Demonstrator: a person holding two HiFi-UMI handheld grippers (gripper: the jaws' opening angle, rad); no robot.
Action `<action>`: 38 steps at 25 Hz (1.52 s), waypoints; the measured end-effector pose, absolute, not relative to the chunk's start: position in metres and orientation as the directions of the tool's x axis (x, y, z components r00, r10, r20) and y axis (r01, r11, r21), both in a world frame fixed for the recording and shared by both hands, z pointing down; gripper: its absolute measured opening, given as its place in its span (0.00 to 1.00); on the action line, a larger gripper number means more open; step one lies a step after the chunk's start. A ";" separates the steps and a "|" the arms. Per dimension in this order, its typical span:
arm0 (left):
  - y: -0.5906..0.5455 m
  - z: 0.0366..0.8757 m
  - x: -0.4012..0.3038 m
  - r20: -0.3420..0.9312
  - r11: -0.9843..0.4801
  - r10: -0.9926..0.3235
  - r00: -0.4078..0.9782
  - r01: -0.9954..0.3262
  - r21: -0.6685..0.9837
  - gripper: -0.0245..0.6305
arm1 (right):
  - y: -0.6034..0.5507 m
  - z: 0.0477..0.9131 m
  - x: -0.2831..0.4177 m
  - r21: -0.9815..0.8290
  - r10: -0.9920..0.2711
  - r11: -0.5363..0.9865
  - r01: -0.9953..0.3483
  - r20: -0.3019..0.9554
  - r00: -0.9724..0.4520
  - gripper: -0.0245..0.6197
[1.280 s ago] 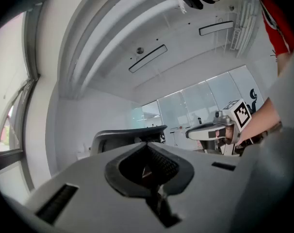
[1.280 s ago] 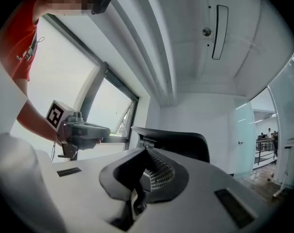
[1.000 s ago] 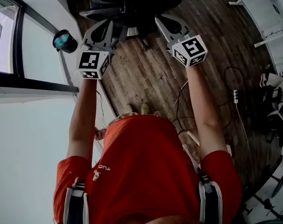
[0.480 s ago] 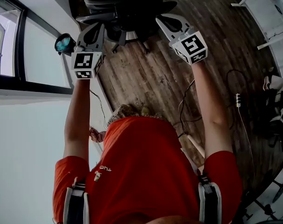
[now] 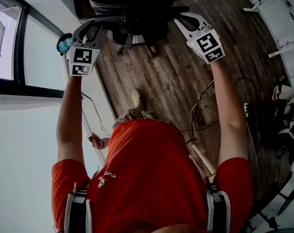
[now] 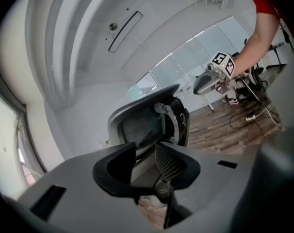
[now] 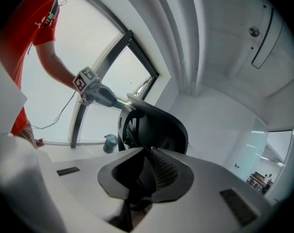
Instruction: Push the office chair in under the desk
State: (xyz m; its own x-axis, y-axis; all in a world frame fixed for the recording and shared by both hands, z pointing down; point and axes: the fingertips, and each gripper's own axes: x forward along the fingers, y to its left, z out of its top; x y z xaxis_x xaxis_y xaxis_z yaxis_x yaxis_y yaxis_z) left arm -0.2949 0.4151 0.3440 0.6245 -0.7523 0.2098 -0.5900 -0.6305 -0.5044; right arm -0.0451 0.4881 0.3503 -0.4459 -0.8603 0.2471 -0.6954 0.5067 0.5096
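A long white desk (image 5: 52, 6) runs by the window on the left. A small blue-green cup (image 5: 64, 42) sits on it. Next comes the left gripper (image 5: 89, 27). Its jaws have just been opening and now stand apart. The grey rim of the black mesh-backed office chair (image 5: 137, 11) shows in the gap, not squeezed. The chair stands on the brown wooden floor (image 5: 166, 81), just beside the desk. The right gripper (image 5: 184, 19) is squeezed tight at the chair's other side.
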 end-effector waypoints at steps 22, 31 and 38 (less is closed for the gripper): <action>0.278 0.444 -0.312 0.623 -0.732 -0.624 0.471 -0.074 -0.677 0.43 | 0.372 0.456 0.011 0.558 -0.642 0.753 -0.348 0.740 -0.202 0.45; 0.257 0.470 -0.290 0.664 -0.743 -0.571 0.482 0.040 -0.668 0.44 | 0.341 0.491 0.009 0.516 -0.573 0.808 -0.286 0.801 -0.175 0.45; 0.255 0.469 -0.291 0.651 -0.693 -0.579 0.490 0.126 -0.710 0.29 | 0.330 0.482 0.002 0.604 -0.625 0.780 -0.162 0.763 -0.166 0.33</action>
State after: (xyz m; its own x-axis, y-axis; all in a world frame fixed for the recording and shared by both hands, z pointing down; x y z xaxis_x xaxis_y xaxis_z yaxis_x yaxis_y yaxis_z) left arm -0.2915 0.2550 0.4691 0.4904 -0.5791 0.6513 0.1257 -0.6926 -0.7103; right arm 0.0024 0.3297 0.4817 -0.1656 -0.6253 0.7626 -0.1625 0.7800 0.6043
